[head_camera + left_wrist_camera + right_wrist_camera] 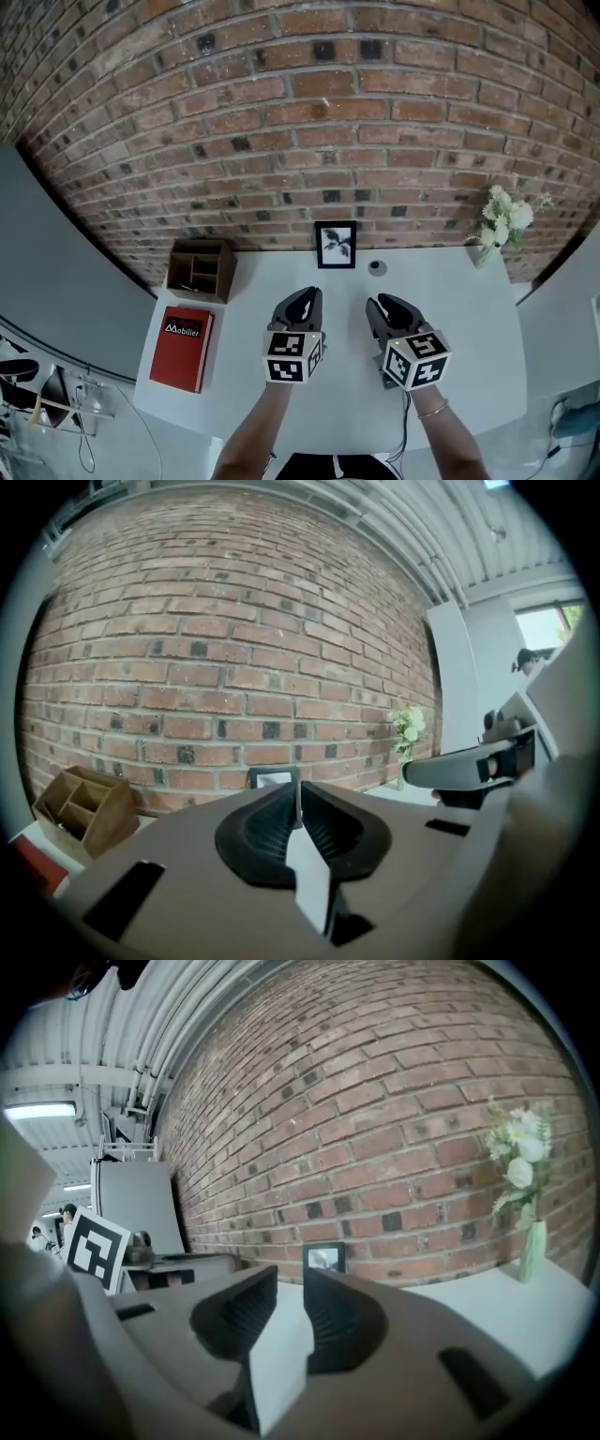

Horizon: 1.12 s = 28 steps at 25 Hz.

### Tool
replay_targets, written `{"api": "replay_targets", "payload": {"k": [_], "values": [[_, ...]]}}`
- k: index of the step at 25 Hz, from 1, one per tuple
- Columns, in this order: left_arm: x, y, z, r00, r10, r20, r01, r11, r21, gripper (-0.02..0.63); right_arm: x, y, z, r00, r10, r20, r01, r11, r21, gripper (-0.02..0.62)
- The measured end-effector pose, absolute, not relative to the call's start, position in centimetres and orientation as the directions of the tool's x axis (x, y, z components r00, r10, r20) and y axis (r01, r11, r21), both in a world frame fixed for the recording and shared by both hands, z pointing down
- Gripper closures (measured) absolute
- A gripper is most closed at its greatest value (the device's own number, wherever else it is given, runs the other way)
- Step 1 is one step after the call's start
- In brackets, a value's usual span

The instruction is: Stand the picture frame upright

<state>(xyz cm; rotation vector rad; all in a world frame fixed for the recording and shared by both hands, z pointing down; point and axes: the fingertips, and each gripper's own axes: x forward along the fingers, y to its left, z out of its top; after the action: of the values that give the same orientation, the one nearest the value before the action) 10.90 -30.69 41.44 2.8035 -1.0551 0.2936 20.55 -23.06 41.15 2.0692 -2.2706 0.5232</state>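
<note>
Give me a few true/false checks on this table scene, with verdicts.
1. The picture frame lies flat on the table. False: it stands upright at the back, by the brick wall.
2. The red book lies at the table's left end, nearer the person than the wooden organizer. True.
3. The left hand-held gripper holds the frame. False: its jaws are together with nothing between them, short of the frame.
4. The right hand-held gripper is open and empty. True.
5. The vase of flowers stands left of the frame. False: it is at the table's right end.
</note>
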Motion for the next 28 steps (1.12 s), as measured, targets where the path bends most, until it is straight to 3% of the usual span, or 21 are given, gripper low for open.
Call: {"api": "replay_targets", "payload": {"k": [5, 10, 28], "values": [[9.6, -27.8, 40.7, 0.732, -0.647, 0.214, -0.671, -0.738, 0.062, 0.609, 21.1, -19.9, 40.0, -0.092, -0.973, 0.21, -0.969, 0.04, -0.243, 0.518], [8.7, -25.1, 40.2, 0.724, -0.659, 0.204, -0.68, -0.731, 0.054, 0.611, 21.2, -17.3, 39.8, -0.067, -0.977, 0.202, -0.971, 0.017, -0.239, 0.592], [6.1, -20.9, 40.8, 0.708, -0.671, 0.218, -0.695, -0.718, 0.045, 0.611, 21.7, -12.2, 40.1, -0.025, -0.974, 0.226, -0.978, -0.023, -0.208, 0.594]]}}
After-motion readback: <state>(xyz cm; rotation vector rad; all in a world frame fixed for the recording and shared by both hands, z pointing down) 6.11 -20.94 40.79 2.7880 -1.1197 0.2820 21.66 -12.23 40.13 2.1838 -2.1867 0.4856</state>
